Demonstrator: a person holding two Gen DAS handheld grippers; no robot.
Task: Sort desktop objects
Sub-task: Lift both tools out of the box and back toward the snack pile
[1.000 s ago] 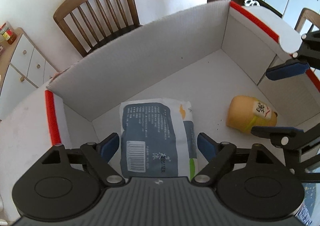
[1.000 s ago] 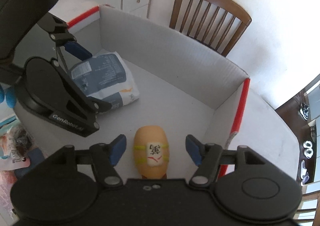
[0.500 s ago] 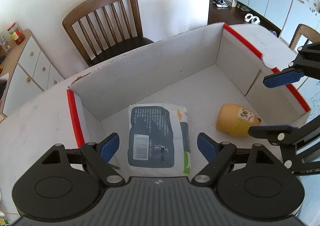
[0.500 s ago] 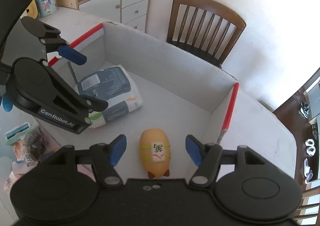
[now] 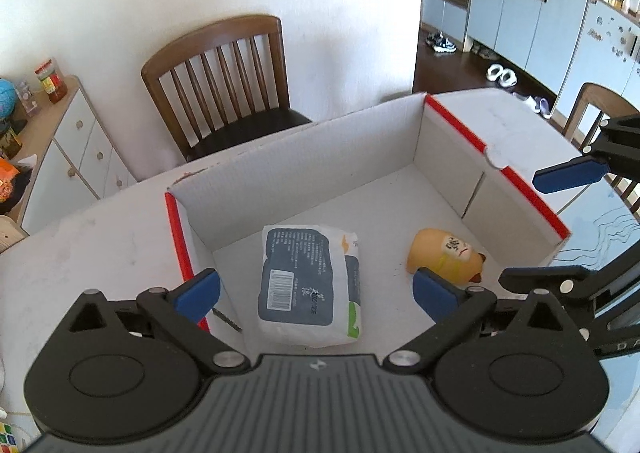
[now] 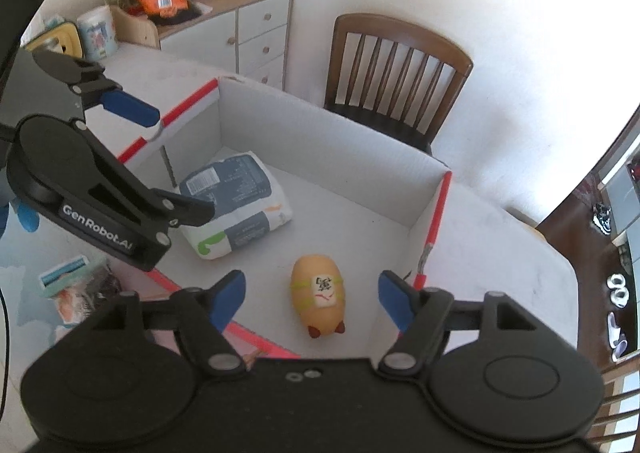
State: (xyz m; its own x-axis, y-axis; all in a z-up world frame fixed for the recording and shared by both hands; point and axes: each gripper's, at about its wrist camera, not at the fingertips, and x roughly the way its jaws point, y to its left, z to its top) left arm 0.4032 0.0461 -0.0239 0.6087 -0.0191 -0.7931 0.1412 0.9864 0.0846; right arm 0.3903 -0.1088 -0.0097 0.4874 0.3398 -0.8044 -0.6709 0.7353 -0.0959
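Both the left gripper (image 5: 316, 291) and right gripper (image 6: 312, 295) had just been opening, empty; tissue pack (image 5: 310, 279) and yellow toy (image 6: 319, 295) lay mid-frame inside the white box (image 5: 320, 169)
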